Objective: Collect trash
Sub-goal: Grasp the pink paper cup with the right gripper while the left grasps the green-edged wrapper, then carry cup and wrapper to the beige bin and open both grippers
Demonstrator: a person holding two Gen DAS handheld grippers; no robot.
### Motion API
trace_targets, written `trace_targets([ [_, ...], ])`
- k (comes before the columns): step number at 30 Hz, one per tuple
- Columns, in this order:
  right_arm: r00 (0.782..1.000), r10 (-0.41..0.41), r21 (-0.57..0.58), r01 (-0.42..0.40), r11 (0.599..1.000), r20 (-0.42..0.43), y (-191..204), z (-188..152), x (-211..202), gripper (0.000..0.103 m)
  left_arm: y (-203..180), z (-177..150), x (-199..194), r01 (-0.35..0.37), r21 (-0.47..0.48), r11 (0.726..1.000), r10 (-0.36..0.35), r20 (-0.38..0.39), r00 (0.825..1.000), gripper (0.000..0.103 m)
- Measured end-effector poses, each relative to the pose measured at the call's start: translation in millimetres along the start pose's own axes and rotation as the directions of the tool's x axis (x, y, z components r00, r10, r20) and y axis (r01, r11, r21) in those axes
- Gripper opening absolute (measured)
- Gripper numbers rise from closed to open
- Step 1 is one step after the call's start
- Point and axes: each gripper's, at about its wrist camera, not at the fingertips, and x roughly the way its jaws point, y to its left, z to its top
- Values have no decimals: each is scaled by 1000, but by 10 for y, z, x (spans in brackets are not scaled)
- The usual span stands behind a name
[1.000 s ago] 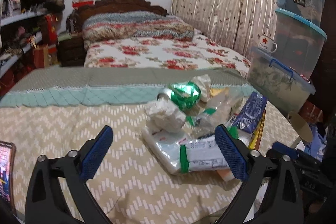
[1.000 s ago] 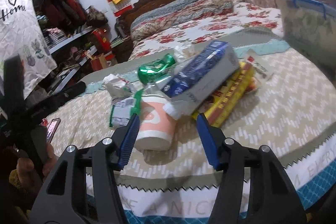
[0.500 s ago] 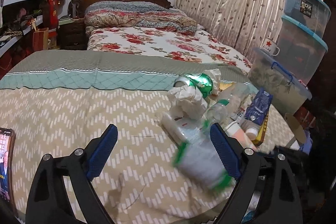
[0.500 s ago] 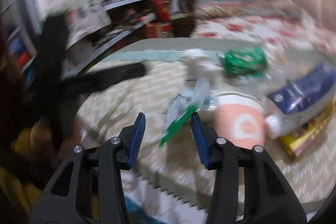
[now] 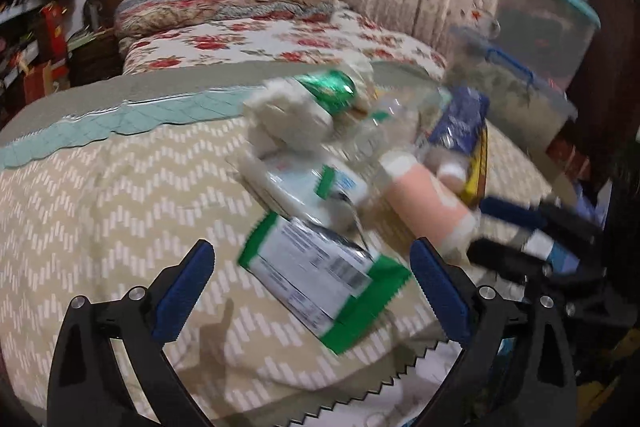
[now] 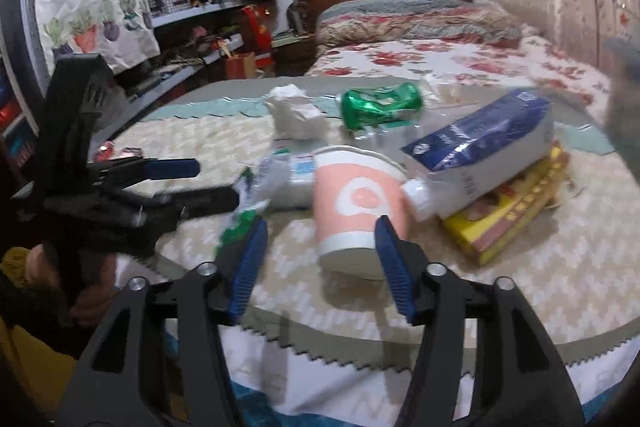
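A heap of trash lies on the zigzag-patterned table (image 5: 100,195): a green-and-white wrapper (image 5: 320,279), a pink paper cup (image 6: 358,203) on its side, a crushed green can (image 6: 380,107), crumpled white paper (image 6: 296,115), a blue pack (image 6: 484,143) and a yellow box (image 6: 508,215). My left gripper (image 5: 312,291) is open with the wrapper lying between its fingers near the table's front edge. My right gripper (image 6: 320,259) is open just in front of the cup's base. The left gripper also shows in the right wrist view (image 6: 172,183).
Stacked clear storage bins (image 5: 548,27) stand at the right. A bed with a floral cover (image 5: 260,39) lies behind the table. Shelves (image 6: 192,27) with clutter line the left wall. The table's edge (image 6: 400,347) is right below the right gripper.
The wrapper has been pulled out of the heap toward the front edge and now lies flat between the left fingers. The right gripper swung back to face the cup.
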Motion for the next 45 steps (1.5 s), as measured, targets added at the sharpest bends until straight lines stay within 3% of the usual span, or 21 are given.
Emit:
trace_targets([
  [6,999,-34,3,34,999,-23,-126,-18,108,72,-199,-167,169,-48,104,993,53,-40,998,94],
  [8,999,-33,24,34,999,-36,-180,5,173,74,-225,-198,266,-74,126,989,82,-63,995,89],
  [10,999,-26,48,28,998,-48,-218,27,236,75,-193,-211,316,-73,126,989,84,-81,993,56],
  [11,998,-23,56,26,998,-55,-234,37,274,76,-169,-215,312,-76,124,989,87,-81,993,53],
  [12,998,-24,59,28,998,-62,-240,40,304,76,-148,-214,289,-75,119,990,84,-73,994,40],
  [14,996,-31,66,36,997,-88,-247,61,410,75,-75,-214,211,-64,94,993,70,-59,996,29],
  [15,995,-29,71,36,997,-98,-249,66,455,75,-30,-217,165,-65,80,995,69,-49,996,15],
  [16,994,-21,77,29,997,-108,-246,72,494,66,17,-217,130,-60,67,996,63,-46,997,5],
  [26,988,134,35,-132,991,-76,95,51,221,62,356,-209,-367,-18,-65,998,21,44,999,5],
  [32,985,169,47,-170,984,20,160,110,-82,62,357,1,-611,29,-84,996,-20,113,993,5],
  [38,995,73,135,-82,987,72,-175,64,-236,62,71,265,-551,66,-10,998,-65,122,990,5],
  [42,991,-38,229,7,973,128,-607,-70,-509,62,-441,492,-334,127,116,985,-138,87,987,5],
  [45,976,-144,319,86,944,163,-1033,-207,-771,62,-960,705,-109,207,210,955,-221,43,974,5],
])
